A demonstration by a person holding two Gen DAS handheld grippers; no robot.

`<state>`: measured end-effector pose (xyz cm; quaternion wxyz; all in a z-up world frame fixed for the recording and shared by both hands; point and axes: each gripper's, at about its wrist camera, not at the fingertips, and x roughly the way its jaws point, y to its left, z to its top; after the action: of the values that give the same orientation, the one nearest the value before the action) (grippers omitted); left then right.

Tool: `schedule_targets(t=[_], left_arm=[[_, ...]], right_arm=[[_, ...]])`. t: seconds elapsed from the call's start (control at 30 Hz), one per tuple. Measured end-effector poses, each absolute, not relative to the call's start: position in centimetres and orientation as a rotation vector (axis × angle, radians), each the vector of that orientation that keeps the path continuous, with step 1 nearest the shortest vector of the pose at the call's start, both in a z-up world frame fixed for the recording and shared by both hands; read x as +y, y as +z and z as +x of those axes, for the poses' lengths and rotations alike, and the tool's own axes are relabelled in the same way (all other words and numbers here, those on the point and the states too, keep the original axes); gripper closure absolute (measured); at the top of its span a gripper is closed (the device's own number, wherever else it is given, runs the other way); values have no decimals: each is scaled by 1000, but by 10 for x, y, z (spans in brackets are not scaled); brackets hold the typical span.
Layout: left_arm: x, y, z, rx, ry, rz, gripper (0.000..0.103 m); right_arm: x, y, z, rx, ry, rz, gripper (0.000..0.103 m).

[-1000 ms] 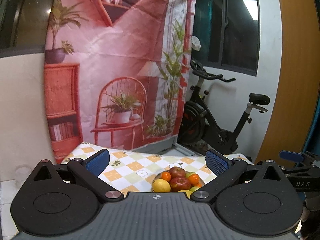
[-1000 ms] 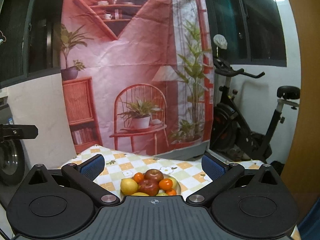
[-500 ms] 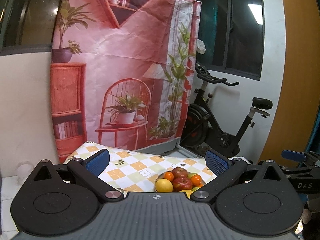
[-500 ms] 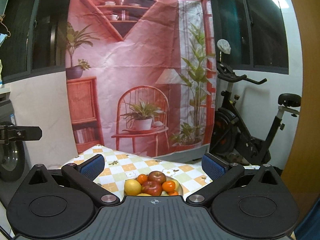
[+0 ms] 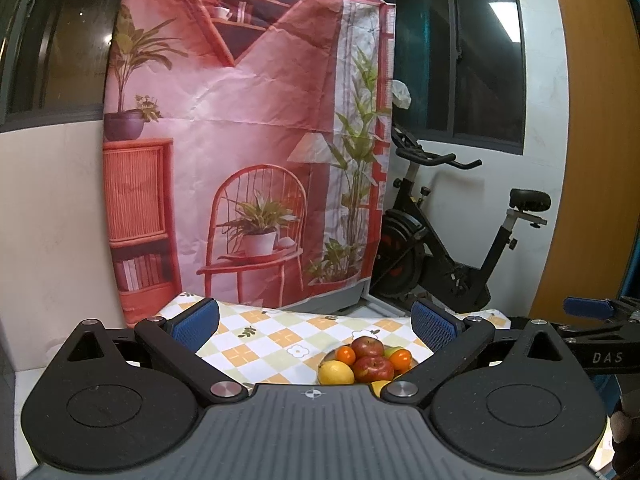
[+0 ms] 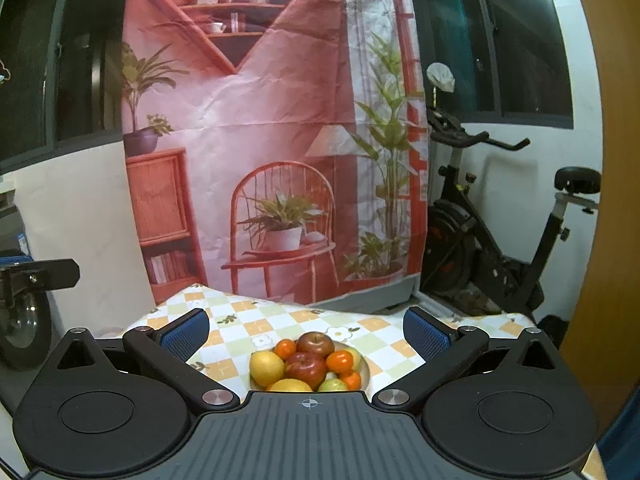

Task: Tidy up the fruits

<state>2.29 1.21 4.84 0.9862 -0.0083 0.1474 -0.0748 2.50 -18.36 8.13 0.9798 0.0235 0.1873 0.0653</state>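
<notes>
My grippers' bodies cut off the near edge of the checked cloth (image 6: 280,320) and the bowl (image 6: 365,372). It holds apples (image 6: 306,368), lemons (image 6: 266,368) and oranges (image 6: 339,361), piled. My left gripper (image 5: 316,322) and right gripper (image 6: 306,330) gape wide, empty, short of the bowl

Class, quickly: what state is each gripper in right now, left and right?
Left gripper: jaws open, holding nothing.
Right gripper: jaws open, holding nothing.
</notes>
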Motion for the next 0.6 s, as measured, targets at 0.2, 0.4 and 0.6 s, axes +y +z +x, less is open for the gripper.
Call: schedule_targets(t=[0.2,0.4,0.6], left_arm=[[15,48,25,308,-168,-30,0],[16,46,28,308,-154,-19,0],[13,46,29,308,-149,-11,0]], right_arm=[[-180,78,26,387,133,36,0],[-177,76,29,397,133,26,0],[-177,74,32,406,130,26,0]])
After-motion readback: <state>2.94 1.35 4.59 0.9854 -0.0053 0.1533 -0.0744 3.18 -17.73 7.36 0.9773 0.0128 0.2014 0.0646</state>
